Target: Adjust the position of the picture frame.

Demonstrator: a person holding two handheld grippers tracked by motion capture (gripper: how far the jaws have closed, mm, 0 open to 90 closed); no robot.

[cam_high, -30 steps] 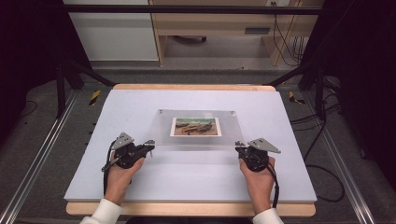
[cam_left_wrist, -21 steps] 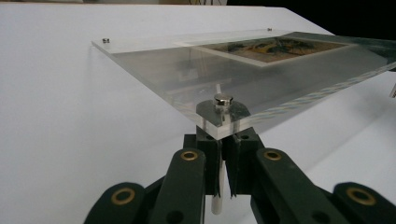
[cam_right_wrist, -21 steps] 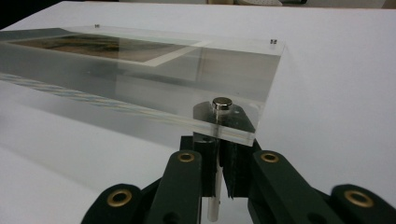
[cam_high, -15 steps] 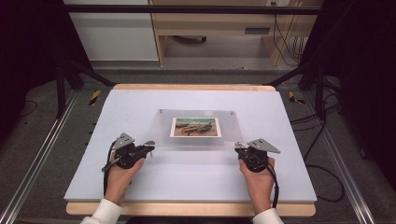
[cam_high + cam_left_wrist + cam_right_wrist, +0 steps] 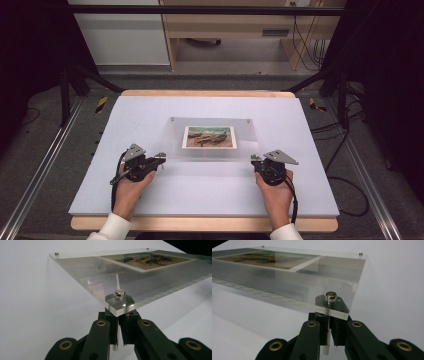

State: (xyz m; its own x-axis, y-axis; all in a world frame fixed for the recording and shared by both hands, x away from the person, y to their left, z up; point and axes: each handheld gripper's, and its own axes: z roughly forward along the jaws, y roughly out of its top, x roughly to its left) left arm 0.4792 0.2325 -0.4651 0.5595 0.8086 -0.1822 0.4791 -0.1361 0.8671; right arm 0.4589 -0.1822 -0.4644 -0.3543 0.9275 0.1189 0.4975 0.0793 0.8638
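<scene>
right in the middle of the table sits a clear plastic frame (image 5: 212,140), a see-through slab with a colourful picture (image 5: 209,137) sandwiched inside it. the frame lies over the white mat (image 5: 150,115) that covers the wooden table (image 5: 205,93), with the picture a little toward the far half of the slab. small silver studs mark its corners: in the left gripper view a near stud (image 5: 120,294) stands up from the corner closest to the camera, and a far stud (image 5: 57,254) shows at the opposite end of that edge. in the right gripper view a matching near stud (image 5: 331,296) tops the corner there, with another far stud (image 5: 361,254) beyond.

under each near corner a thin silver leg (image 5: 116,346) hangs down from the slab, and the near edge looks raised off the mat. the left gripper (image 5: 159,158) is clenched on that leg at the frame's near left corner; its black jaws pinch the leg just under the slab. the right gripper (image 5: 255,160) is likewise clamped on the leg (image 5: 325,348) below the near right corner.

both hands come in from the near edge of the table, the left hand (image 5: 127,192) and the right hand (image 5: 276,195), each in a white sleeve. beyond the table stands a pale wooden desk (image 5: 235,22), with dark cables on the floor at the right.
</scene>
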